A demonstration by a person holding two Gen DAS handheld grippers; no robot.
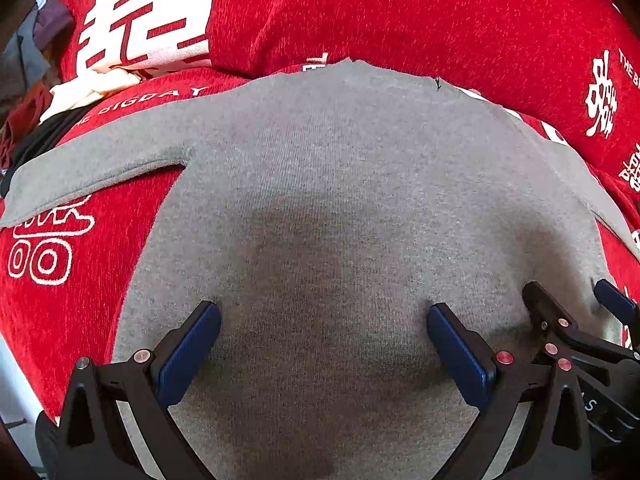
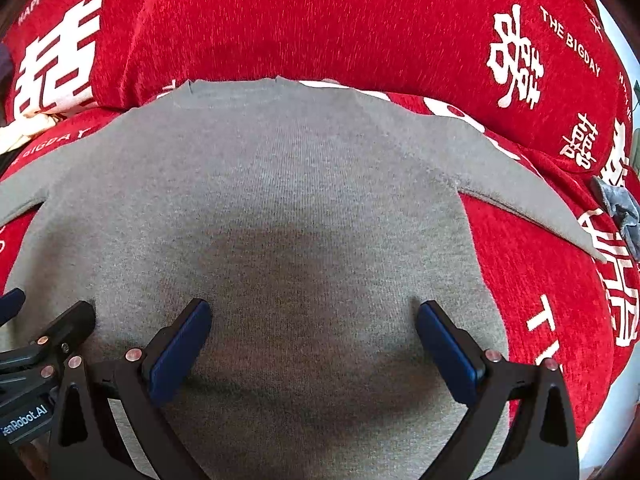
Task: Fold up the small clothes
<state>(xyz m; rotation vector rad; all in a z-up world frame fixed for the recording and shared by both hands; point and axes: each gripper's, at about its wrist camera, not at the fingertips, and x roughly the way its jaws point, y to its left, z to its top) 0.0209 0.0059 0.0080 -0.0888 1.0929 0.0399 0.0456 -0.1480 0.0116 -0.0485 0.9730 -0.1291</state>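
The small grey knitted long-sleeved top (image 1: 320, 200) lies flat, sleeves spread, on the red chenille cover with white lettering (image 1: 400, 8), collar toward its far edge. A clean fold probably calls for both tools pinching the near hem evenly. The left tool (image 1: 324, 344) and right tool (image 2: 314, 340) hover side by side over the hem, spread wide, holding nothing.

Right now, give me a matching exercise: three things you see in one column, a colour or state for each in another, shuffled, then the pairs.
Things:
1. grey sweater
2. left hand-held gripper
3. cover

States:
A. red with white lettering
B. open, above the cloth
C. spread flat, sleeves out to the sides

Pairs: 1-C, 2-B, 3-A
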